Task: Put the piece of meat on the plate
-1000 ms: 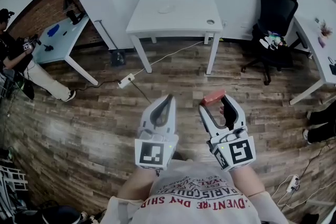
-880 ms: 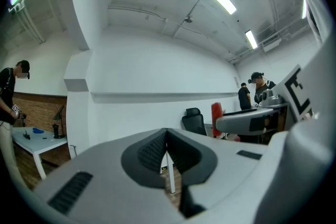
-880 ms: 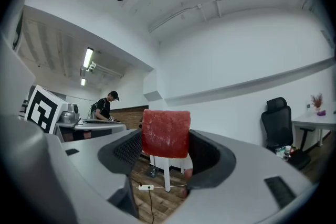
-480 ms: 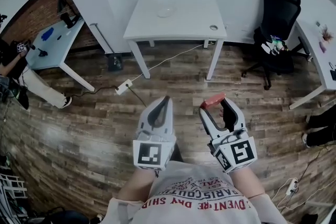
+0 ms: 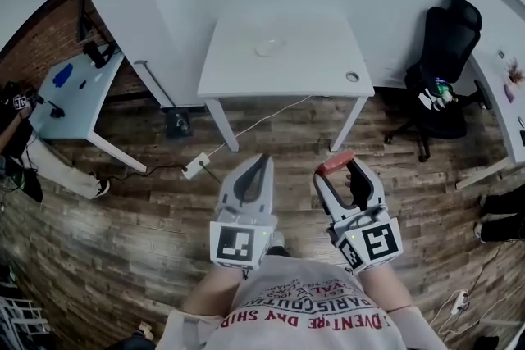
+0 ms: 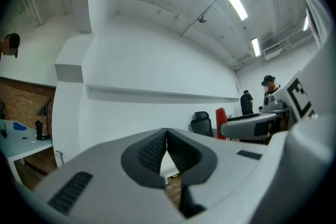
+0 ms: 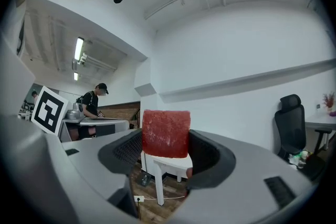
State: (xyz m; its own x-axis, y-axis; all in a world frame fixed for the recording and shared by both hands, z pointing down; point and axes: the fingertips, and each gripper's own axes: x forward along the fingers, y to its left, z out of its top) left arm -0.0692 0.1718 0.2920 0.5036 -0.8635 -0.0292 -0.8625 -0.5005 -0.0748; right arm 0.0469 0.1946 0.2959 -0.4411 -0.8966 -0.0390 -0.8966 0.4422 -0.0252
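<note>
A red block of meat (image 7: 166, 133) sits clamped between the jaws of my right gripper (image 7: 167, 150); in the head view the meat (image 5: 335, 162) shows at the tip of the right gripper (image 5: 340, 170). My left gripper (image 5: 255, 166) is held beside it, shut with nothing in it; its jaws (image 6: 167, 150) meet at the tips. A pale plate (image 5: 270, 47) lies on the white table (image 5: 246, 74) ahead, well beyond both grippers.
A black office chair (image 5: 447, 61) stands right of the table. A power strip (image 5: 195, 170) and cable lie on the wood floor under the table. A blue-topped desk (image 5: 61, 98) is at left, with a person at the left edge. A small round thing (image 5: 352, 77) sits at the table's right corner.
The white table has come nearer and larger in the head view. Both grippers hold the same pose, the right one still shut on the meat.
</note>
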